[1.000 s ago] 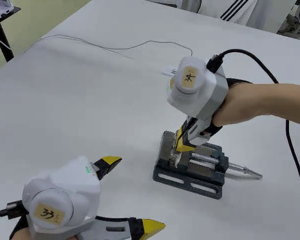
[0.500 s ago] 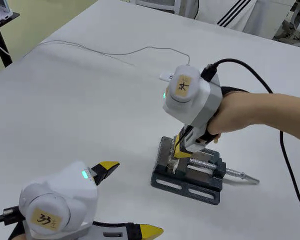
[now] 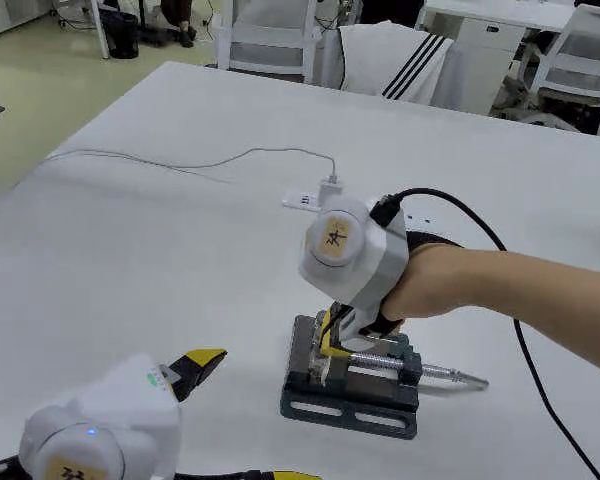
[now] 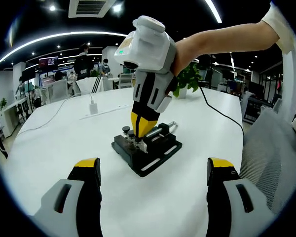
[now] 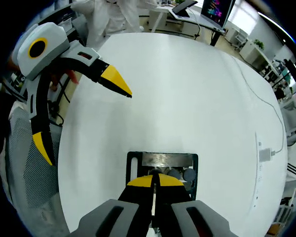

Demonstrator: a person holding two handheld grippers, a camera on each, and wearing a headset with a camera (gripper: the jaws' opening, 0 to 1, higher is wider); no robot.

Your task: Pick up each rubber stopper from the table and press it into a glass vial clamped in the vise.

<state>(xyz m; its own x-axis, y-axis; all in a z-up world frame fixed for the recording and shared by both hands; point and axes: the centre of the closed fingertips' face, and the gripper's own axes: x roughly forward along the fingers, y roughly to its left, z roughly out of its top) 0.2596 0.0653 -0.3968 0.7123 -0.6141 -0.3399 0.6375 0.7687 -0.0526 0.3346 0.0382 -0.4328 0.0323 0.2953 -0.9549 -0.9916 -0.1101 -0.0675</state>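
**Table** (image 3: 130,250): The framing has shifted vs. the earlier pictures, and more of the far edge and the room is taken in. This is put down to head movement. No item on the table is judged to have been displaced.

**Right gripper** (image 3: 326,352): Its pos. rel. to the vise is unchanged over the last sec. It is held steeply, tips down, over the vise end away from the handle. The jaws are closed, tips together. Whether a stopper is pinched between them cannot be told.

**Left gripper** (image 3: 250,415): It is kept low by the near edge, well apart from the vise. The jaws are spread wide and nothing is held.

**Vise** (image 3: 365,400): It is seated flat on the table, handle to the person's right, as before.

**Vials** (image 4: 127,134): They are clamped upright in the vise. The right gripper's tips are set down among them.

**Stoppers** (image 5: 188,175): Round dark tops are seen on approx. two vials just beside the tips. These are judged already seated.

**Meaning for the task:** Since no rel. motion is noted, the step in hand is judged to be a press-in held at the vial, not yet released. Seating is to be checked once the jaws are lifted off.
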